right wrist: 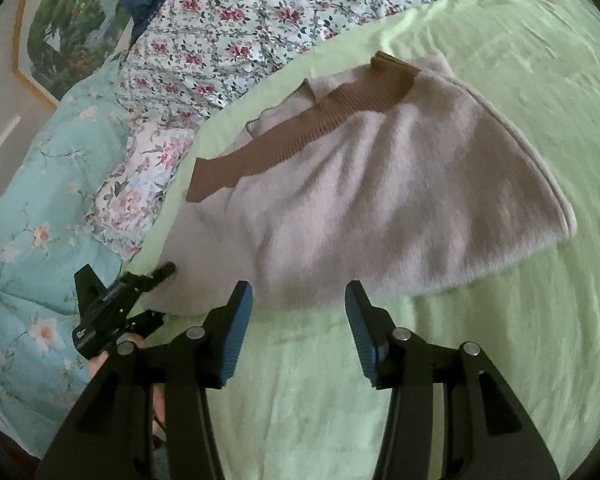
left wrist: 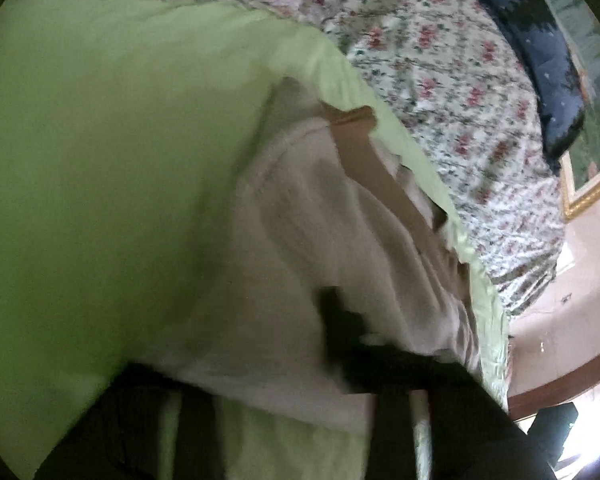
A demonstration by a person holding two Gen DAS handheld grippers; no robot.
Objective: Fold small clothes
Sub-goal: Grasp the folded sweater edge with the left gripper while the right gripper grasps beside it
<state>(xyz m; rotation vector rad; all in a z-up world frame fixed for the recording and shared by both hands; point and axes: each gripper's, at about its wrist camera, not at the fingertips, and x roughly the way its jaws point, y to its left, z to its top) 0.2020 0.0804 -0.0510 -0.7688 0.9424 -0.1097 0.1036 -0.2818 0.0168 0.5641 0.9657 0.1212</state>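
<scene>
the pale beige knitted sweater with tan ribbed trim (right wrist: 380,200) lies on the light green bed sheet (right wrist: 480,360), and i judge the folding to be partly done: it already sits as a compact, rounded wedge with a doubled edge along its right side, and a tan ribbed band (right wrist: 300,136) runs across its far part, ending in a cuff-like piece at the top. no sleeve sticks out loose that i can see. what seems left is at least one more fold to bring it down to a tidy packet, and some flattening, since the cloth is bumpy and the near hem curls.

my right claw (right wrist: 300,312) hangs just short of the near hem, its blue ridged pads (right wrist: 238,332) well apart and gripping nothing. my left claw (right wrist: 156,276) is at the sweater's near left corner, its dark tip touching or just over the cloth; in my left wrist view the fingers are a dark blur low in the frame with the knit (left wrist: 300,260) bunched up close against them, so i cannot tell whether that one is clamped on the corner or not.

the knit looks soft, thick and fuzzy, with fine ribbing in the tan trim; i'd expect it to slump and not hold a sharp crease. the sheet is smooth and lightly wrinkled. beyond it lie a white quilt printed with small red flowers (right wrist: 260,20) and a pale turquoise floral cover (right wrist: 40,240)
</scene>
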